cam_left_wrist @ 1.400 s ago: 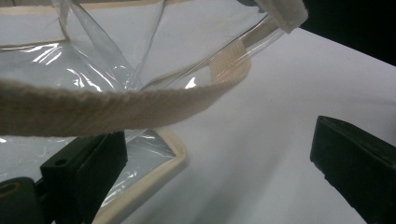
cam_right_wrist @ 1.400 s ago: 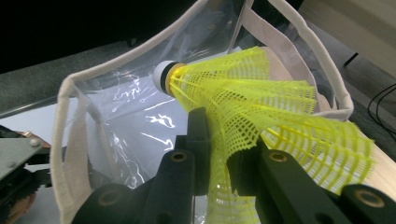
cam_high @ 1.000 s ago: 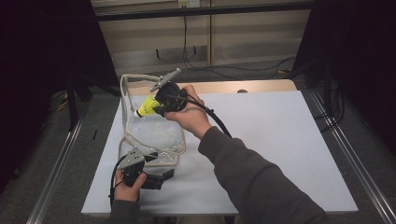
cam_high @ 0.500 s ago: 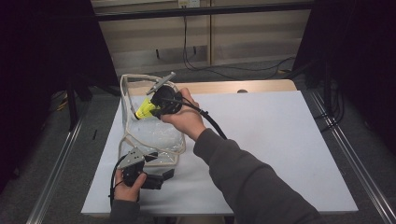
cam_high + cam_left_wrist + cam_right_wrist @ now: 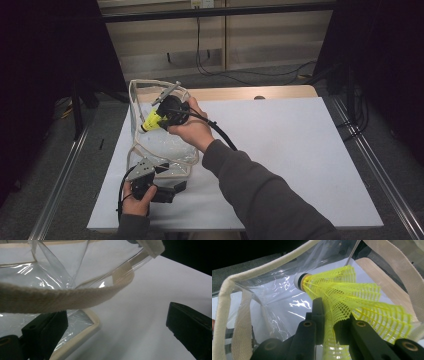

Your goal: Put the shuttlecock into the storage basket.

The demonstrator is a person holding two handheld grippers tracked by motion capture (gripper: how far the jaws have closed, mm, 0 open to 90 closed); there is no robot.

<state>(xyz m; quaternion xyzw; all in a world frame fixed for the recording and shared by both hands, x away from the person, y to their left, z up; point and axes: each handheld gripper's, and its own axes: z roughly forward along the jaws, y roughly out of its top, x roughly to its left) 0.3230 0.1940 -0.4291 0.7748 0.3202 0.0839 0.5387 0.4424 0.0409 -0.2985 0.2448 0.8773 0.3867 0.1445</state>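
Observation:
A clear plastic tote bag (image 5: 162,147) with cream webbing trim stands on the white tabletop (image 5: 300,150). My right gripper (image 5: 159,119) hangs over the bag's open mouth, shut on the skirt of a yellow mesh shuttlecock (image 5: 150,121). In the right gripper view the shuttlecock (image 5: 342,287) points its white cork into the bag (image 5: 277,295), its skirt crushed between the right gripper's (image 5: 329,312) jaws. My left gripper (image 5: 172,178) rests on the table at the bag's near bottom corner. Its jaws stand wide apart in the left gripper view (image 5: 115,312), with a cream handle strap (image 5: 62,298) drooping above them.
A wooden board edge (image 5: 280,93) shows beyond the white sheet. Metal rails (image 5: 60,190) run along both sides of the table. Cables (image 5: 215,60) hang at the back wall. The right half of the sheet is bare white surface.
My right gripper has moved slightly left and down with the shuttlecock, closer to the bag's mouth. The left gripper and the bag have stayed where they were.

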